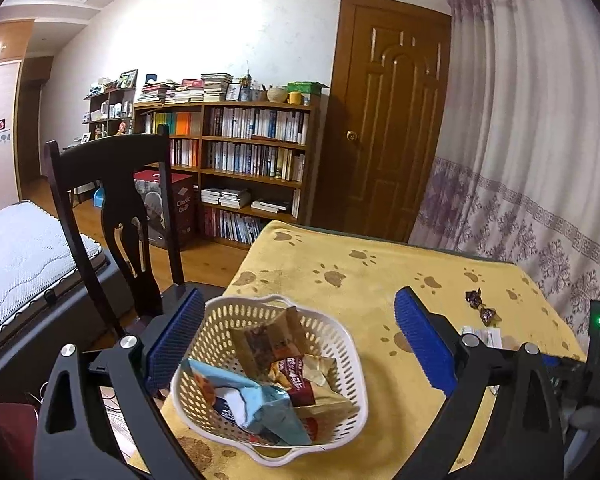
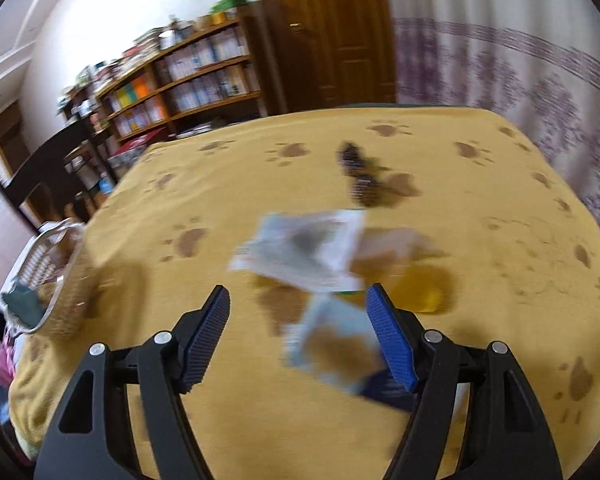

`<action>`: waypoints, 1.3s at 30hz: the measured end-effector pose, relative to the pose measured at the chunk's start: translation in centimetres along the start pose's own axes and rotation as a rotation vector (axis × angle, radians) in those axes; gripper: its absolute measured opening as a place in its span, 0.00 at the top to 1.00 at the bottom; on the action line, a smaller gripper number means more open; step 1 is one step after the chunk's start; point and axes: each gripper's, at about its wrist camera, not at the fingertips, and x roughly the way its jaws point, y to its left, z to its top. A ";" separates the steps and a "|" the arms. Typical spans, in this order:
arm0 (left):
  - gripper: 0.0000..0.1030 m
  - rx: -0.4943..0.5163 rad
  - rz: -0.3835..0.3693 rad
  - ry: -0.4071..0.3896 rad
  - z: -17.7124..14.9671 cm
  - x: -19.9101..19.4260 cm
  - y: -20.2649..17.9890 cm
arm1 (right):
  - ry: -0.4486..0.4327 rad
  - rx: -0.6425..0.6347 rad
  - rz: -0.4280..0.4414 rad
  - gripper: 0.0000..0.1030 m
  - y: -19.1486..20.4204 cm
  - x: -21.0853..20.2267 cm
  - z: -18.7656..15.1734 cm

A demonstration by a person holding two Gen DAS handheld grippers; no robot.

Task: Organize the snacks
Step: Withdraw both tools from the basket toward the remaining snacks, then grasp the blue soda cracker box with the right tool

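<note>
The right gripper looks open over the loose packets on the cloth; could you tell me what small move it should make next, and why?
Probably lower the right gripper and close on the nearest pale packet, which lies between its open fingers on the yellow cloth. The white basket already holds several snacks, and the left gripper brackets it, open. The view is blurred, so alignment is uncertain.

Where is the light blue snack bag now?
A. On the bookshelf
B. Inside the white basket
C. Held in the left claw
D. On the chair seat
B: in the left wrist view the light blue snack bag lies inside the white basket among other packets, and the left claw is open around the basket.
</note>
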 end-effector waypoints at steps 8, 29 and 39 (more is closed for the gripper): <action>0.06 0.073 -0.026 0.028 -1.1 0.6 -2.6 | 0.045 0.058 -0.056 0.31 -5.5 2.0 0.1; 0.06 0.159 -0.063 0.076 -3.1 1.7 -6.0 | 0.217 0.026 0.205 0.30 -4.8 -0.9 -6.5; 0.06 0.211 -0.087 0.099 -4.3 2.0 -7.7 | 0.160 -0.141 0.097 0.30 -0.6 -0.3 -6.0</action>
